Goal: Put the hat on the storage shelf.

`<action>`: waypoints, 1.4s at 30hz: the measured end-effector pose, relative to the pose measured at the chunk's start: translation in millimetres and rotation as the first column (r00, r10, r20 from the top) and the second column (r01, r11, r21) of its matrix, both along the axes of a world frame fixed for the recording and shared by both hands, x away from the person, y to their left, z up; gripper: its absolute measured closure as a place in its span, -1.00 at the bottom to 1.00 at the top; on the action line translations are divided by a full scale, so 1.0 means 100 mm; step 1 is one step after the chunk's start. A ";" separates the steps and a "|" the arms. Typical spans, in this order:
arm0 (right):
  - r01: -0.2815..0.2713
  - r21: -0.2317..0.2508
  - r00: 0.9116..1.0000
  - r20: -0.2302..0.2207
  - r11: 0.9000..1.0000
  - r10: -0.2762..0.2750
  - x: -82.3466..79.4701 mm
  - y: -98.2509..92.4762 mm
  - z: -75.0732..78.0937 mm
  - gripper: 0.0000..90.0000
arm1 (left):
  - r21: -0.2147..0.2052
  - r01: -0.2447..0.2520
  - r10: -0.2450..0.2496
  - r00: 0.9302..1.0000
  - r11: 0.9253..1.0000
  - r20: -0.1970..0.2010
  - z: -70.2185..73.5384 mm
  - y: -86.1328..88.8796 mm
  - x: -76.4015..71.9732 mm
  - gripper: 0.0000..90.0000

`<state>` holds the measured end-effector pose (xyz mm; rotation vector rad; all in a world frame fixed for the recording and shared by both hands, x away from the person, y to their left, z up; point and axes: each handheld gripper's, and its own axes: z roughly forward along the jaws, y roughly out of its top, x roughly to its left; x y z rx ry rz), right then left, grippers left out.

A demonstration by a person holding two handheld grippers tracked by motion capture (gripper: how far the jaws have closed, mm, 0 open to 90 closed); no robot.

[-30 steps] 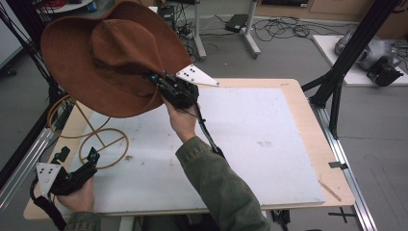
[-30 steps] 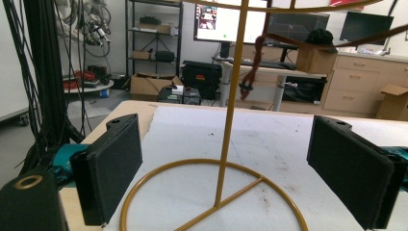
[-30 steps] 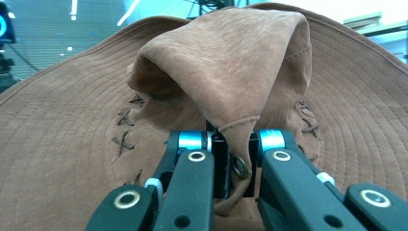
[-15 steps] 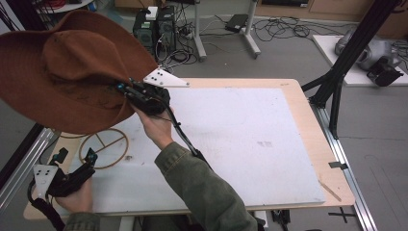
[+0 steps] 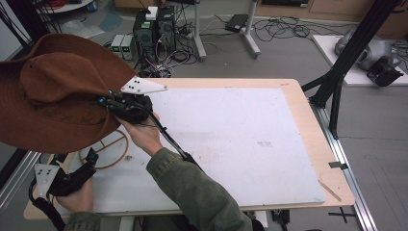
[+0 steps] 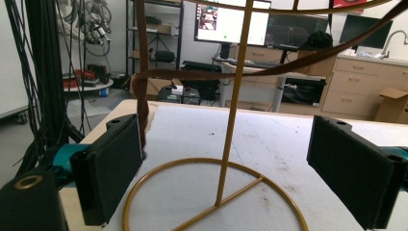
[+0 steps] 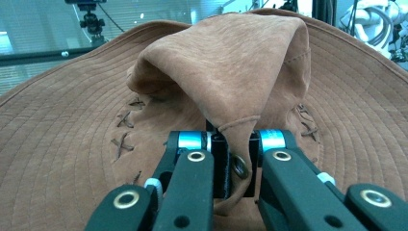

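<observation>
A lab: desktop computers [image 5: 155, 29] and loose cables [image 5: 284, 30] on the floor, monitors [image 6: 233, 21] on desks behind

Brown suede hat [image 5: 53, 103]; gold wire stand [image 6: 231, 144]; white tabletop [image 5: 231, 139]; black jaws.

The right hand-held gripper [image 5: 107, 102] is raised at the end of an outstretched right arm in an olive sleeve [image 5: 192, 187], pointing left across the high view. Its jaws are clamped tight on a fold of the hat [image 7: 240, 86], the pads pressed together on the suede. The left hand-held gripper [image 5: 89, 159] sits low at the bench's [image 5: 308, 115] near left corner, held level in the left hand [image 5: 77, 197], jaws spread wide with nothing between the pads.
</observation>
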<state>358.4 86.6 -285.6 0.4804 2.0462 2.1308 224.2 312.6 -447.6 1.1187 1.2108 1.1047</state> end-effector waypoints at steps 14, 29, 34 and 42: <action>-0.010 -0.001 0.999 -0.041 1.000 0.010 0.00 -0.01 -0.31 0.88 | -0.020 -0.005 0.005 1.000 1.000 -0.007 -0.02 0.02 0.00 -0.73; -0.008 0.012 0.998 -0.059 1.000 0.009 0.01 -0.03 -0.36 0.56 | -0.024 -0.008 0.008 1.000 1.000 -0.010 -0.03 0.02 0.00 -0.73; -0.034 0.043 0.998 -0.058 0.998 0.036 0.02 -0.05 -0.35 0.29 | -0.022 -0.007 0.006 1.000 1.000 -0.009 -0.03 0.02 0.01 -0.73; -0.056 0.096 0.994 -0.092 0.994 0.064 0.09 -0.12 -0.34 -0.55 | -0.021 -0.008 0.007 1.000 1.000 -0.011 -0.03 0.02 0.01 -0.73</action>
